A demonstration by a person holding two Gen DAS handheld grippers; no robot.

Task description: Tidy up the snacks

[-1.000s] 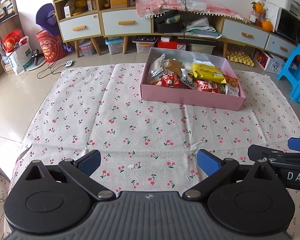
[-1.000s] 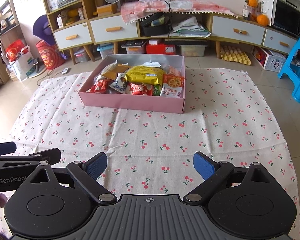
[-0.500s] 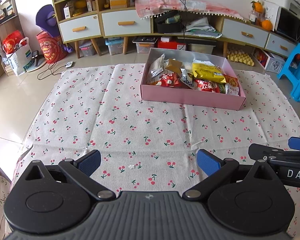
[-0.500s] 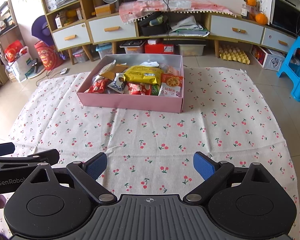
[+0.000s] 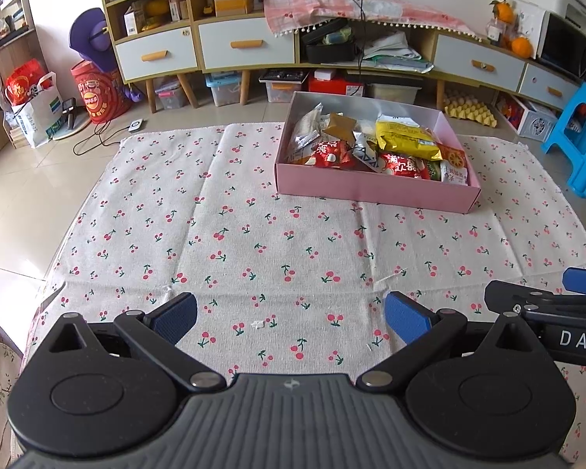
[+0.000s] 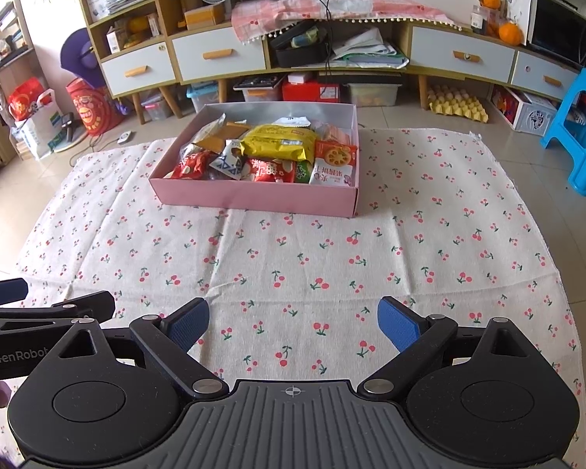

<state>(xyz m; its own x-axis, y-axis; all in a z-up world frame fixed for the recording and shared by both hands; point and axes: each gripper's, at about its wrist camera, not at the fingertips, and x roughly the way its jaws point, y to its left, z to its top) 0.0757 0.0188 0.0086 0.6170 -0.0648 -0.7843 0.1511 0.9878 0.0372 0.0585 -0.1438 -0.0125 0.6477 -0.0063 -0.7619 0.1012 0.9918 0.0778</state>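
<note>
On tiled floor, cherry-print cloth (image 6: 332, 258) bears pink snack box (image 6: 254, 195); both claws gape empty.

Light: bright, even daylight, stronger from the upper left
Focus: sharp, no blur
Edges: fisheye bending, dark corners

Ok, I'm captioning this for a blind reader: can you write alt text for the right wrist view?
An open pink box packed with snack packets, a large yellow bag on top, sits on a cherry-print cloth spread on a tiled floor. In the foreground the right gripper points at it, jaws wide open and empty. Low cabinets line the wall behind.
</note>
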